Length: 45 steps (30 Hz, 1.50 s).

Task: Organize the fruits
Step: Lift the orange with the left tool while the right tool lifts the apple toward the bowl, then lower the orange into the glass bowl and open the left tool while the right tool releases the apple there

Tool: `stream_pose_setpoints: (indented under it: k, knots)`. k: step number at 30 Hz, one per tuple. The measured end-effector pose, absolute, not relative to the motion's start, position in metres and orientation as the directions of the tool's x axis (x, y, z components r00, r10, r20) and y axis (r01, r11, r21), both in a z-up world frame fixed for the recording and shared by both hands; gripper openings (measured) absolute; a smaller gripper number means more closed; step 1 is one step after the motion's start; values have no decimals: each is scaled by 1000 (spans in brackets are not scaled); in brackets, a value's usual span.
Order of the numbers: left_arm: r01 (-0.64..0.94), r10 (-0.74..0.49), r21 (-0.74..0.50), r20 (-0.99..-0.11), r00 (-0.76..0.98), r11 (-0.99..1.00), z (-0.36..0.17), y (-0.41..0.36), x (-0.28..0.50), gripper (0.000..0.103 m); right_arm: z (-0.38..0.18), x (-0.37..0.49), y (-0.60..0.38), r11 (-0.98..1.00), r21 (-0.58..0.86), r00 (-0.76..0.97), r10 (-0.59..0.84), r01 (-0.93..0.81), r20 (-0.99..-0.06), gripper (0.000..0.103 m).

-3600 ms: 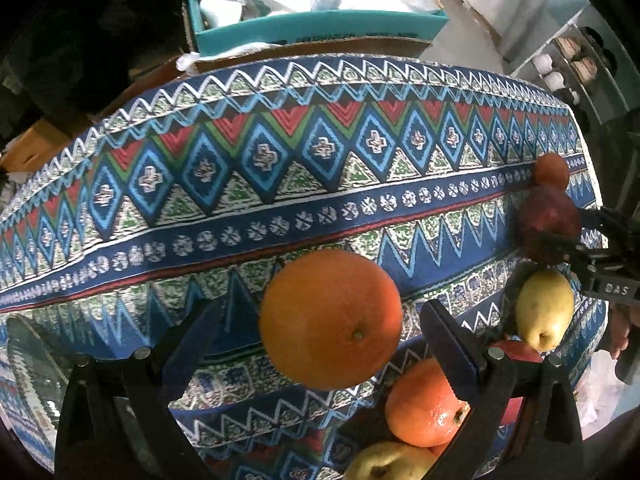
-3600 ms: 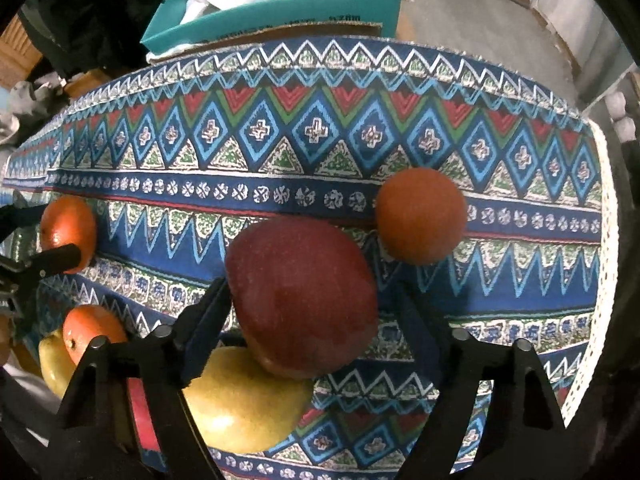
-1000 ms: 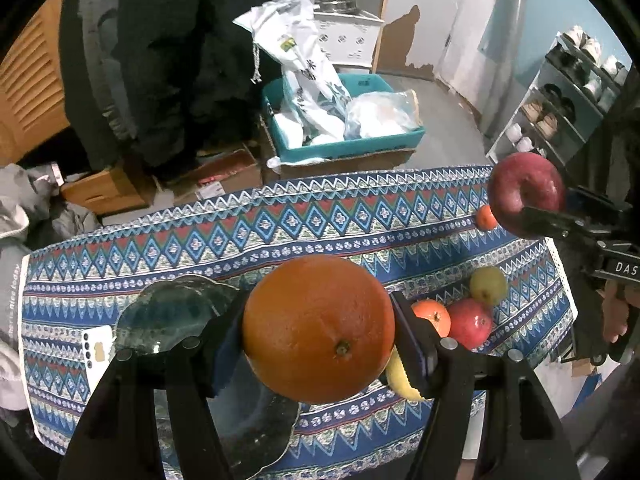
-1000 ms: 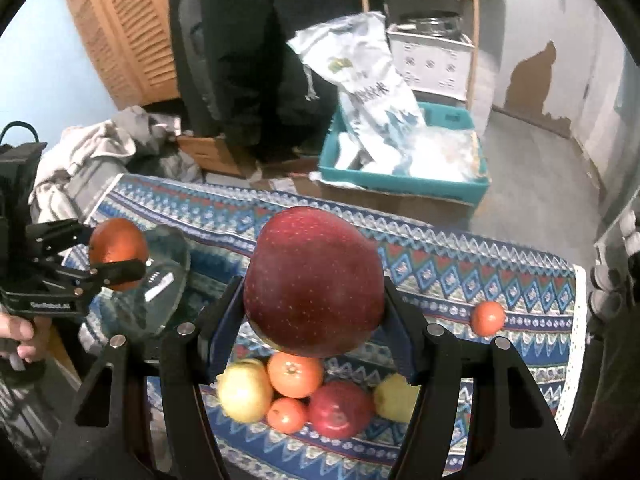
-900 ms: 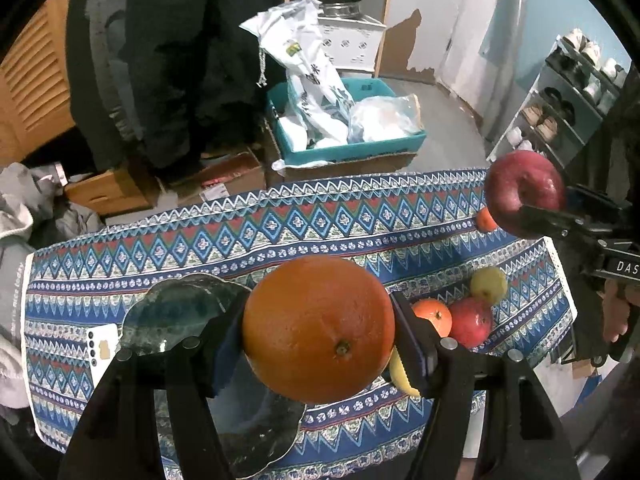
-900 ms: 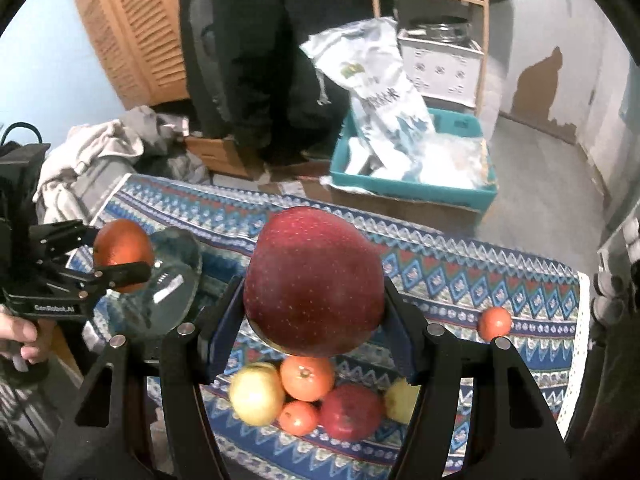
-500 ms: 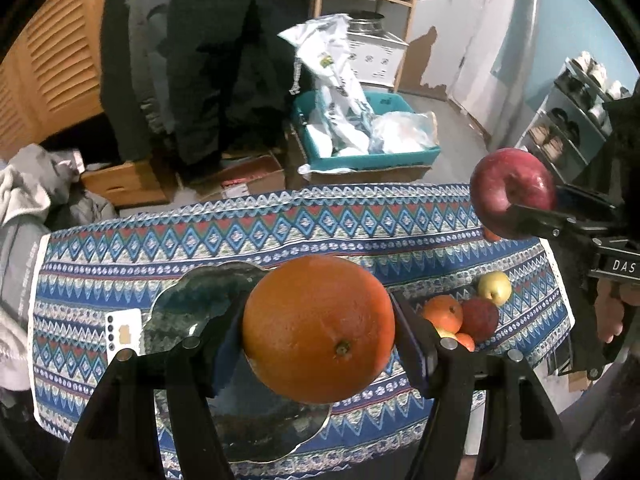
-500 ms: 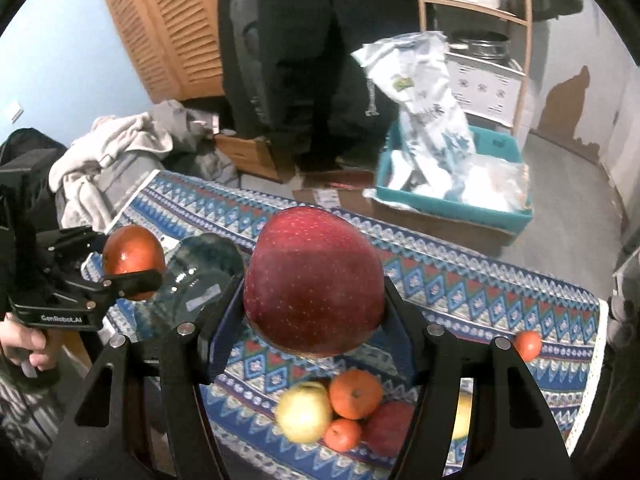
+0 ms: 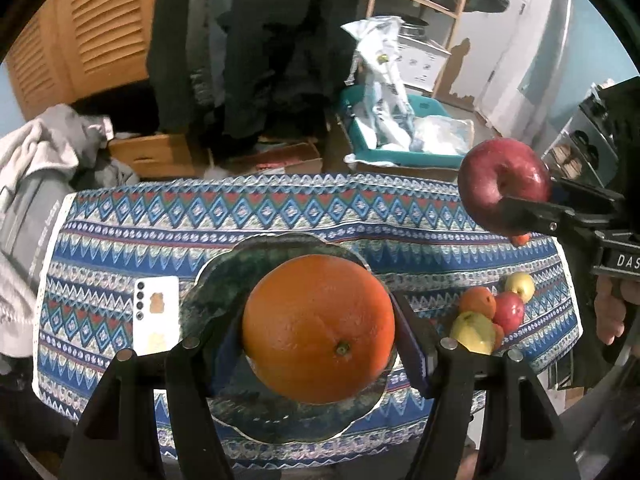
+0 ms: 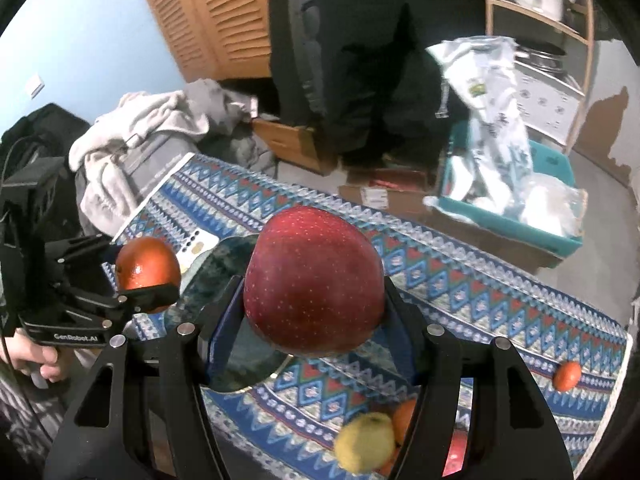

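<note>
Left wrist view: desk [image 9: 280,216] under a blue zigzag-patterned cloth carries a dark green scalloped glass plate [image 9: 224,280], presumably the collecting spot. Left tool [image 9: 320,344] grips a large round orange [image 9: 318,334] directly above that plate, likely ready to lower it. Right tool [image 10: 314,312] clamps a big red apple [image 10: 314,284] aloft beside it. Loose small fruits [image 9: 492,312] cluster near the desk's right end.

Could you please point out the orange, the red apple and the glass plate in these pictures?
orange [image 9: 318,334]: left wrist view, middle of its peel.
red apple [image 10: 314,280]: right wrist view, centre of its skin.
glass plate [image 9: 228,280]: left wrist view, bare left part.
</note>
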<state>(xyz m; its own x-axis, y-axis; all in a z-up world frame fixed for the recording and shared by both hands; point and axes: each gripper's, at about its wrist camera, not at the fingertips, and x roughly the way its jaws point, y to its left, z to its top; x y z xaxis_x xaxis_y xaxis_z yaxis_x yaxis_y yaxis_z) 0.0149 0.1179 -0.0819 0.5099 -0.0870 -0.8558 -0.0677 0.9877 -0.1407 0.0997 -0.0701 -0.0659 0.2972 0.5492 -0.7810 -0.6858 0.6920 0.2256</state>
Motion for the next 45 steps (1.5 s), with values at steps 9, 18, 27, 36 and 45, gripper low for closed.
stream_pose_setpoints:
  k: [9, 18, 27, 36, 45]
  knots:
    - [-123, -70, -147, -873, 483, 981, -101, 149, 7, 69, -86, 96, -23, 646, 257, 216, 558, -718, -801, 65]
    - [-168, -58, -142, -904, 423, 975, -134, 169, 1, 69, -115, 94, 8, 632, 267, 157, 532, -728, -832, 65]
    - [-211, -96, -179, -931, 353, 961, -175, 178, 2, 69, -157, 89, 24, 629, 244, 111, 469, -738, -876, 65]
    - [-214, -90, -153, -957, 276, 965, -204, 169, -2, 69, -187, 77, 30, 612, 235, 57, 419, -755, -906, 65]
    - [-218, -93, -138, -974, 204, 966, -225, 161, -6, 69, -208, 73, 27, 615, 226, 29, 377, -755, -926, 65]
